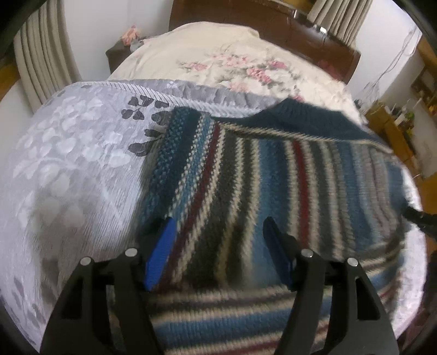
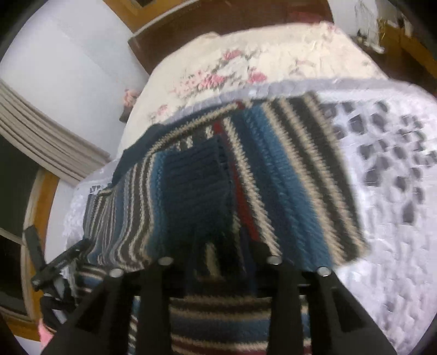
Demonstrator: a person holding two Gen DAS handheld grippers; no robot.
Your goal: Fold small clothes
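A striped knit sweater (image 1: 245, 169) in blue, cream, grey and dark red lies on the grey-white patterned bedspread (image 1: 68, 163). My left gripper (image 1: 220, 221) is open just over the sweater's near part, with striped fabric showing between its blue pads (image 1: 161, 254). In the right wrist view the sweater (image 2: 286, 169) is partly doubled over, with a navy ribbed part (image 2: 191, 180) on top. My right gripper (image 2: 230, 243) has its jaws drawn close, and knit fabric lies over and between the fingertips, hiding them. The picture is blurred.
A cream quilt with pink flowers (image 1: 218, 60) covers the far half of the bed, against a dark wooden headboard (image 1: 273, 24). Curtains (image 1: 43, 62) hang on the left. Wooden shelves with small items (image 1: 396, 120) stand on the right. The other gripper (image 2: 60, 262) shows at the bed's left edge.
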